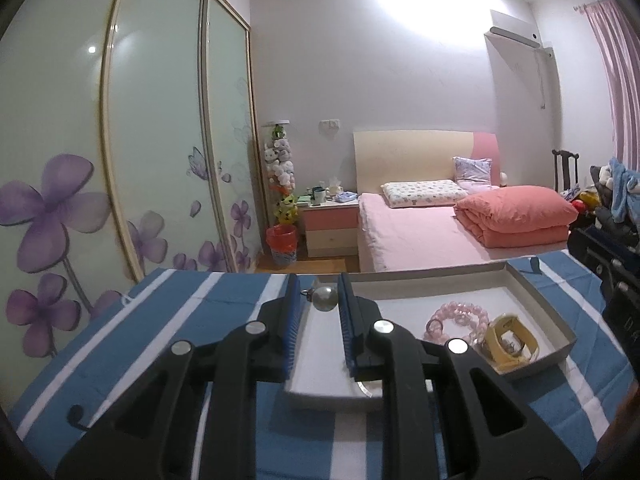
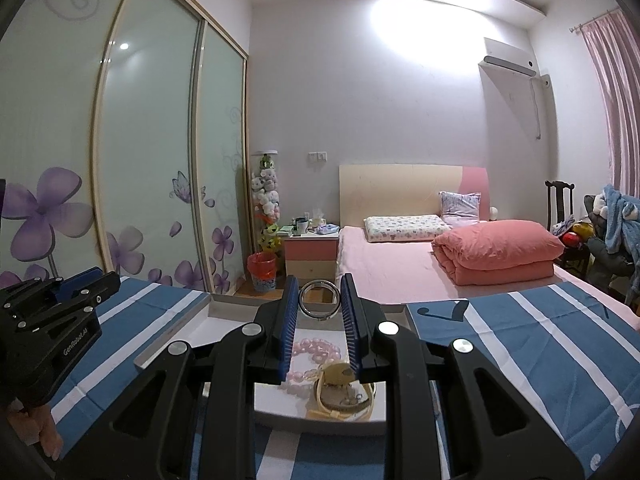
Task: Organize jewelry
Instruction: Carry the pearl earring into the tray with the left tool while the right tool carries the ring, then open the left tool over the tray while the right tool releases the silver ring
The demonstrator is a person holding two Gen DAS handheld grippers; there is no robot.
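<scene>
Two grippers clamp jewelry over the tray [image 1: 536,292]: left [image 1: 319,300] a glass ball [image 1: 327,299], right [image 2: 319,300] a ring [image 2: 319,300]. Lower each gently before letting go.

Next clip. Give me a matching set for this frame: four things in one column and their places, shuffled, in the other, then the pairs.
Things:
1. clear ball pendant
2. silver bangle
3. pink bead bracelet
4. folded quilt

Places:
A. lying in the tray
B. between the fingers of the left gripper
C. on the bed
D. between the fingers of the right gripper

Pairs: 1-B, 2-D, 3-A, 4-C
</scene>
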